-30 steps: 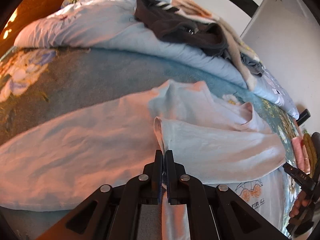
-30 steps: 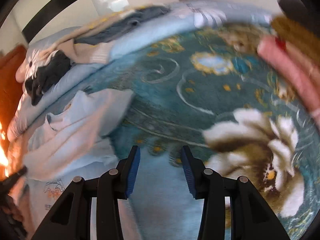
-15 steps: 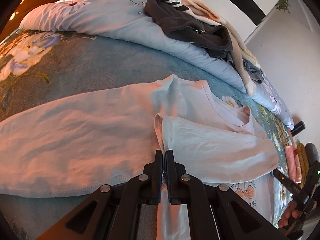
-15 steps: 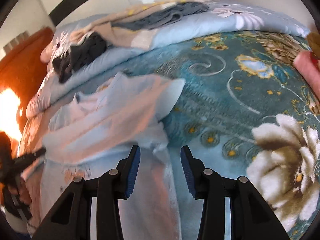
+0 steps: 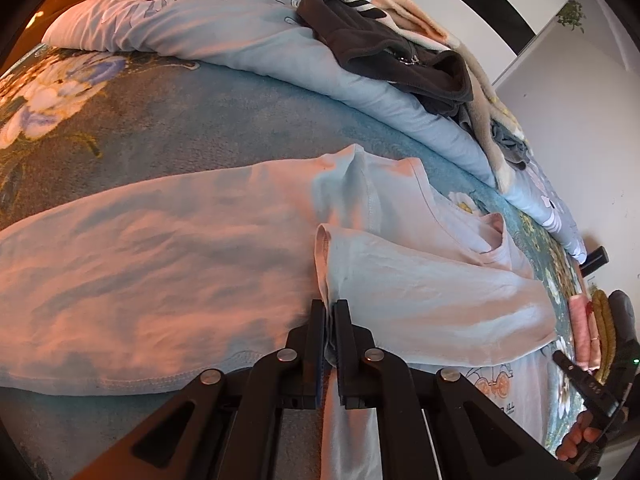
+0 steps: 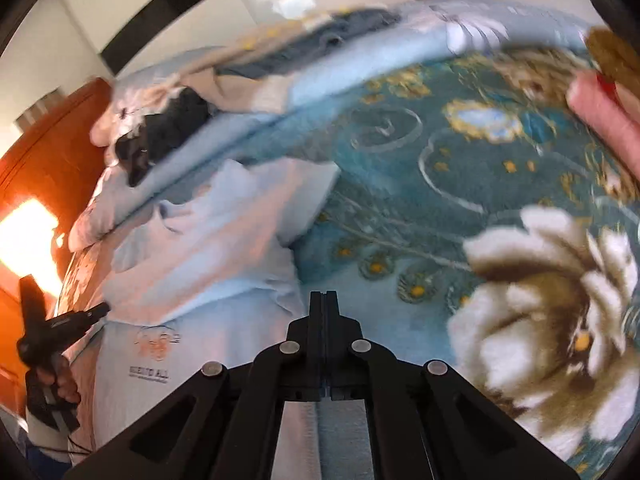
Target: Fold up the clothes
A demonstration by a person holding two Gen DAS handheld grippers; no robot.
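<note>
Shirt [image 5: 168,264]: a pale long-sleeved one lies spread flat on the bed's teal floral blanket [image 5: 224,120], likely so its panels can be folded over cleanly. From the left, its body stretches wide across the blanket; at the middle the left gripper [image 5: 329,320] is clamped on the cuff of a sleeve [image 5: 420,304] already laid across the chest, probably to keep that fold taut. Further right, the right gripper [image 6: 325,312] has its jaws pressed together at the shirt's side edge; whether cloth is caught between them cannot be told through the blur. Unfolded clothes [image 5: 384,52] wait heaped on the quilt [image 5: 224,36] behind.
</note>
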